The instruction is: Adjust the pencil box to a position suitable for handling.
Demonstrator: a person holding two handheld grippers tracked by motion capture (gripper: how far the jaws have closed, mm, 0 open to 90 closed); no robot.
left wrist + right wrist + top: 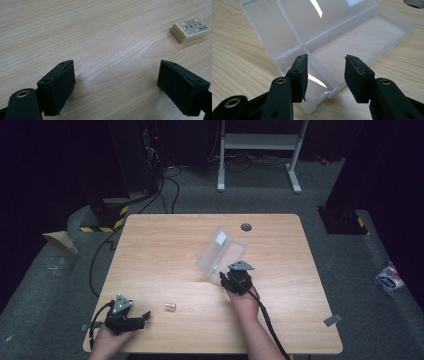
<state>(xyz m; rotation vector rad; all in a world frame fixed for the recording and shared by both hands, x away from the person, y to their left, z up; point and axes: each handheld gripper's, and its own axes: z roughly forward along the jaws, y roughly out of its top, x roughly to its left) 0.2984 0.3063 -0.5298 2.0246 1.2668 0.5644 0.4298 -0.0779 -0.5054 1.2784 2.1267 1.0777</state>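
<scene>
A clear plastic box stands open in the middle of the wooden table, its lid tilted up toward the left. In the right gripper view the box looks empty. My right gripper is open at the box's near end, its jaws hovering over the end wall without pressing on it. A small cream eraser lies near the front of the table. My left gripper is low over the wood to the eraser's left, open, with nothing between its jaws.
A grey round grommet sits in the tabletop near its far edge. Beyond the table are a white metal stand and floor cables. A packet lies on the floor at the right.
</scene>
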